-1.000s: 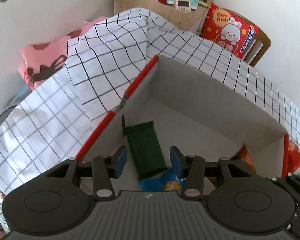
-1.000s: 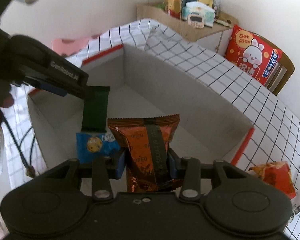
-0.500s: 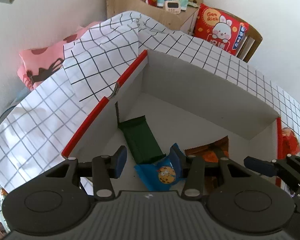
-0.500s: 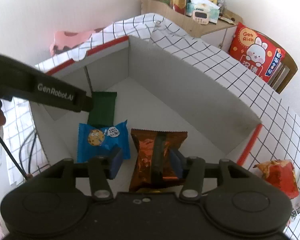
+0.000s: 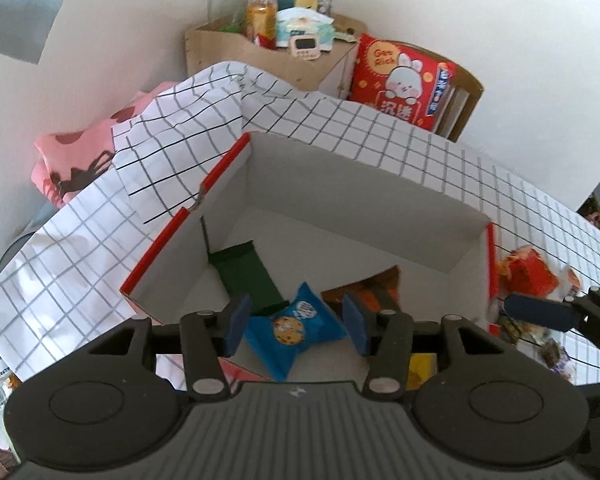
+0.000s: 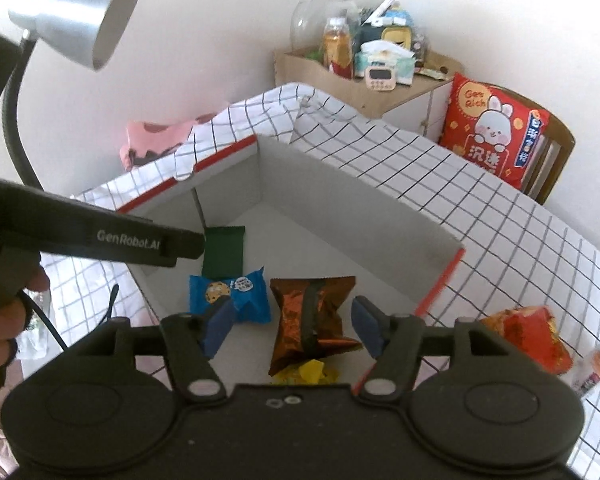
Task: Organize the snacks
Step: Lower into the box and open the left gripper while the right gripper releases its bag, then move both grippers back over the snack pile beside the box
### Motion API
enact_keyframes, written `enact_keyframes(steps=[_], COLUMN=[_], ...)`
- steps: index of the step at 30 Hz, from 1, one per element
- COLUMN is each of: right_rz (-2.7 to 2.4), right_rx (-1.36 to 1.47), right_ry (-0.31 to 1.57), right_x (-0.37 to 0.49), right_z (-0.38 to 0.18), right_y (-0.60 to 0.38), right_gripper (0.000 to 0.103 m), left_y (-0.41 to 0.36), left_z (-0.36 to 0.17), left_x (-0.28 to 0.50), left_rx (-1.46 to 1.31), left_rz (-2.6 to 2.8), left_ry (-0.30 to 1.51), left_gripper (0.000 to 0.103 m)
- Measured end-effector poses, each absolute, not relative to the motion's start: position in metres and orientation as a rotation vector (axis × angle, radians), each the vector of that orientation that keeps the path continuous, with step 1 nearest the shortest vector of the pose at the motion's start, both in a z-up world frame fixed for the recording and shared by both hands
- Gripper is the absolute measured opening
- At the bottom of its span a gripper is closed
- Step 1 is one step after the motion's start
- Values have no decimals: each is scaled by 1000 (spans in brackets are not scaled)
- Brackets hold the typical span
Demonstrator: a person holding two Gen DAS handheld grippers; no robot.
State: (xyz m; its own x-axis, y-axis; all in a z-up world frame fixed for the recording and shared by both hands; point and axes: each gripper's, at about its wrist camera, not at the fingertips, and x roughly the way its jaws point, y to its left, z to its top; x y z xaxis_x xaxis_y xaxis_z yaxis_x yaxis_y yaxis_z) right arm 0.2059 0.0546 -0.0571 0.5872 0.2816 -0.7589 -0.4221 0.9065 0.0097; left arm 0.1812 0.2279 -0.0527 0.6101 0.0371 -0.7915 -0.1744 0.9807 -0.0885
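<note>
While both jaws are opening with nothing pressed between them, the right gripper (image 6: 291, 324) and left gripper (image 5: 296, 326) are hovering over the white cardboard box (image 6: 340, 200), where the brown foil packet (image 6: 312, 316), blue cookie packet (image 6: 230, 296) and dark green bar (image 6: 224, 250) are lying; the red snack bag (image 6: 528, 336) is waiting outside on the checked table (image 6: 500, 216).

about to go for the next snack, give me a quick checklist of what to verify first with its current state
1. Right gripper let go of the brown packet: ok, its jaws are opening and the pads stand clear of the packet, which lies on the box floor.
2. Left gripper empty: ok, the blue cookie packet lies loose below it.
3. Green packet inside the box: ok.
4. Room left in the box: ok, bare floor at the back.
5. Next snack in sight: ok, red packet on the checked cloth outside the box.
6. Its path clear: cannot tell.
</note>
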Motion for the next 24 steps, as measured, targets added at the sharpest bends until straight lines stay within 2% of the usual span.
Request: enact_keyframes(steps=[6,8,15,18,24], right_rz=[395,390,355,335,288], right_rx=[-130,-116,-86,-75,-35], right_ry=[810,801,769,759,747], right_x=[185,179,151,139,117], right_z=[-39,-35,-27,-24,-23], right_y=[32,24,-5,-19,-52], right_gripper=[73,74,81,84,90], left_y=[207,199,165,149,118], left_z=[-41,-37,-28,-27,-34], left_x=[164,159,141,134,126], left_rx=[-145,-134,-90,-69,-66], left_rz=[77,60,-3,-30,-87], left_ry=[877,862,820,804,813], left_gripper=[52,58,59,67,68])
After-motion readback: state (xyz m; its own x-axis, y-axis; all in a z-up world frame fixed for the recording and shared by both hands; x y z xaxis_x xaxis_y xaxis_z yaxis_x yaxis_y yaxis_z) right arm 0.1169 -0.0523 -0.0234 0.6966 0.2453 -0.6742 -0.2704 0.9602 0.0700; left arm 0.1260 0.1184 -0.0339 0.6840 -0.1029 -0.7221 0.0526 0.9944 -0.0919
